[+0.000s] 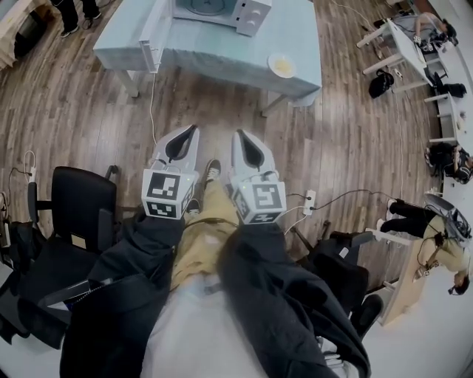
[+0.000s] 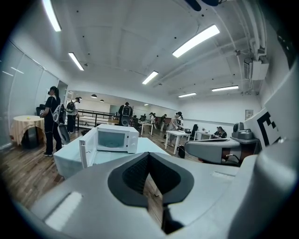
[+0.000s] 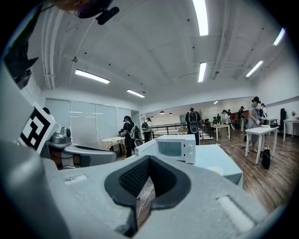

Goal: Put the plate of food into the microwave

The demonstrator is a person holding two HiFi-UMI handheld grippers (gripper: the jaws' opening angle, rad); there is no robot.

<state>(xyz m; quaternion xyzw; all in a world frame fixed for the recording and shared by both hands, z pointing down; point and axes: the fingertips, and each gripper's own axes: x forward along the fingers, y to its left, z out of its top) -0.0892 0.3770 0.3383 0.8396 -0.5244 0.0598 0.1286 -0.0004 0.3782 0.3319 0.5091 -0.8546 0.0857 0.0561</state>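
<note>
- Both claws are closed and empty. The left gripper (image 1: 186, 142) and the right gripper (image 1: 247, 148) sit side by side in front of me, pads pressed together, pointing toward 12 o'clock.
- The plate of food (image 1: 281, 65) rests on the table (image 1: 222, 52) near its right edge. It is at about 1 o'clock from my grippers and well apart from them.
- The microwave (image 1: 222, 11) stands at 12 o'clock on the same table. Its door (image 2: 87, 150) is swung open to the left, so the cavity looks ready.
- I judge the step in hand to be the approach. I should close in on the table, spread the right jaws before arriving, and come at the plate's rim low and level.
- A pinch on the near rim should keep the plate flat; any tilt risks spilling the food.
- I should also mind the cable (image 1: 153, 100) hanging at 11 o'clock.
</note>
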